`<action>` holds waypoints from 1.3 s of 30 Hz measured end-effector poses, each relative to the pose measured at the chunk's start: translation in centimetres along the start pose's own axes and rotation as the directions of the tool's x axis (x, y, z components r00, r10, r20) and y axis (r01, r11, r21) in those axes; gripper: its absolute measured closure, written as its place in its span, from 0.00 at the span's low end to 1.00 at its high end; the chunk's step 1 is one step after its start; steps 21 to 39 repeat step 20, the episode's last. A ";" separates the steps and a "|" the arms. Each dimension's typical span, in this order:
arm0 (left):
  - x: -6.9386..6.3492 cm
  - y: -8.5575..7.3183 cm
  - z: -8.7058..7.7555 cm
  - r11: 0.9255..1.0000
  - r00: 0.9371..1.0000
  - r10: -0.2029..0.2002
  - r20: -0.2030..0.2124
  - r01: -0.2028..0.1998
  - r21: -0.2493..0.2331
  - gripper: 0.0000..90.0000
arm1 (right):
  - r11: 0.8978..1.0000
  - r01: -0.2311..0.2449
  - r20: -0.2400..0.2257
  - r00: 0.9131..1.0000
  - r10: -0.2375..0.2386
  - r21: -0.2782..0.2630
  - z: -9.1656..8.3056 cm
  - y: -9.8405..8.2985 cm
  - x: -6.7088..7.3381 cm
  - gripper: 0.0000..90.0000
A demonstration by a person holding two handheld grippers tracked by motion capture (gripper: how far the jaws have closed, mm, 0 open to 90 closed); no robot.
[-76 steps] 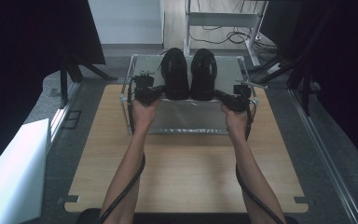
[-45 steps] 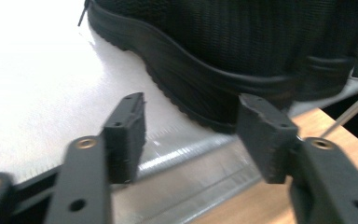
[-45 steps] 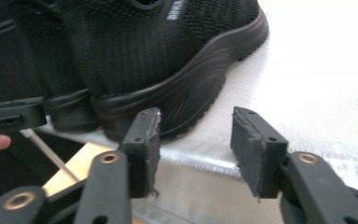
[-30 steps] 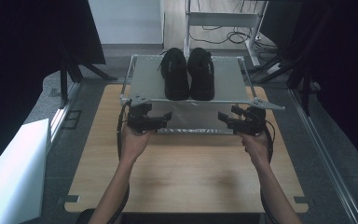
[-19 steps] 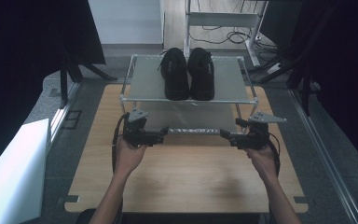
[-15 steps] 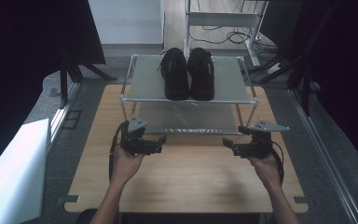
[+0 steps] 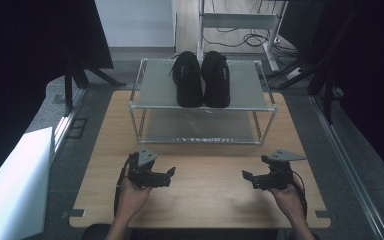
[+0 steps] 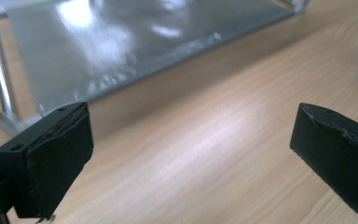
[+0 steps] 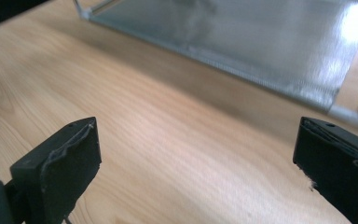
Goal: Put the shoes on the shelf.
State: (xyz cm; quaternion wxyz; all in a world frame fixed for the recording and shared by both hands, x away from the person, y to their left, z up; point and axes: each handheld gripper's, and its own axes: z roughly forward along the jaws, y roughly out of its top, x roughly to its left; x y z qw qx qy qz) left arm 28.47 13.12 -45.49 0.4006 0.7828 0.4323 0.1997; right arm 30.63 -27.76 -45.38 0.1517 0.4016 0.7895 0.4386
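Two black shoes stand side by side on the top shelf of a metal two-tier rack at the back of the wooden table. My left gripper is held low over the table near its front left, open, with nothing between its black pads. My right gripper is at the front right, also open and empty, its pads wide apart. In both gripper views the rack's silvery lower shelf lies ahead beyond bare wood.
A white box or panel lies on the floor to the left of the table. Dark stands and screens flank the table on both sides. A white metal frame with cables stands behind the rack.
Both hands have drawn back from the rack's top shelf toward the table's front edge and moved apart. The two shoes stayed on the shelf.
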 end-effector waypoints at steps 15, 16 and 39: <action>-0.7 -4.8 4.8 0.979 0.999 0.019 0.035 -0.026 0.201 0.00 | 0.983 0.052 0.024 0.998 -0.057 0.176 3.6 -4.7 -0.4 0.00; -0.7 -4.8 4.8 0.979 1.000 0.012 0.011 -0.015 0.204 0.00 | 0.980 0.075 0.038 0.996 -0.083 0.186 4.1 -5.2 -0.3 0.00; -0.7 -4.8 4.9 0.979 1.000 0.011 0.010 -0.013 0.205 0.00 | 0.978 0.084 0.050 0.994 -0.095 0.190 4.2 -5.2 -0.1 0.00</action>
